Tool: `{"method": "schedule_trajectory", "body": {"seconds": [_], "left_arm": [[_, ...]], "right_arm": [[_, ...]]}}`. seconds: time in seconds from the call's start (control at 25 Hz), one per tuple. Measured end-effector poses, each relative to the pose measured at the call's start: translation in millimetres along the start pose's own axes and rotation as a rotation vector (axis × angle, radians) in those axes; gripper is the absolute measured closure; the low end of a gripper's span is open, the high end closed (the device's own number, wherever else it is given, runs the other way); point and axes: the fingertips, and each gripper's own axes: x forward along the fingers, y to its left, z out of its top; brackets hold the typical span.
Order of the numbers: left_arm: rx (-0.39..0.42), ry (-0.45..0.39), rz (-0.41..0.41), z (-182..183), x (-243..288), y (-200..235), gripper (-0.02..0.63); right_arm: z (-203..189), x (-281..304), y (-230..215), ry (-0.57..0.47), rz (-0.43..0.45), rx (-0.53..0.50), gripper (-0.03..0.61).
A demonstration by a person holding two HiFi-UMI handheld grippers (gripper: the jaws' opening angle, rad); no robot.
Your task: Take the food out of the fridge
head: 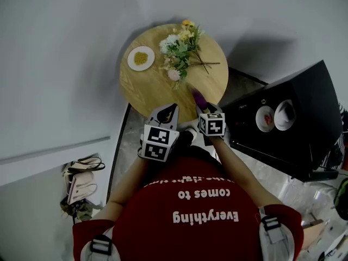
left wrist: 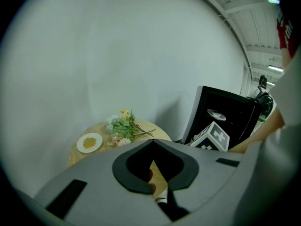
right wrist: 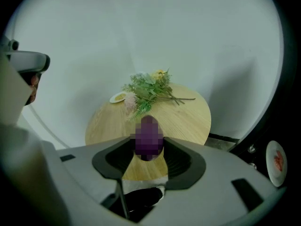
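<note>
my right gripper (right wrist: 148, 146) is clenched on a purple oblong vegetable (right wrist: 148, 122) over the near edge of the round wooden table (right wrist: 190, 121). my left gripper (left wrist: 153, 142) is closed on nothing. the black fridge (head: 296, 126) stands just right of the table.

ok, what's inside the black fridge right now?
Two white dishes sit side by side: a dish with red food and a second dish whose contents are unclear. The rest of the fridge is dark, so anything else in it can't be seen.
</note>
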Motion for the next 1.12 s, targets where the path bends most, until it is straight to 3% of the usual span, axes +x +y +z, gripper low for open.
{"method": "schedule_trajectory", "body": {"seconds": [0.36,0.6,0.8,1.12], "left_arm": [[-0.019,0.045,-0.095,-22,26,-7,0.607],[0.006,0.085,-0.101,-36,40,-8,0.607],[-0.036,0.101,-0.110,-45,44,-9,0.607],[-0.084,0.103,-0.114,-51,45,-11,0.607]], "right_arm": [[-23,23,5,0.094,0.005,-0.070,0.374],[-40,34,2,0.181,0.021,-0.107,0.374],[-47,38,-3,0.259,0.013,-0.128,0.373],[-27,17,5,0.223,0.032,-0.151,0.373]]}}
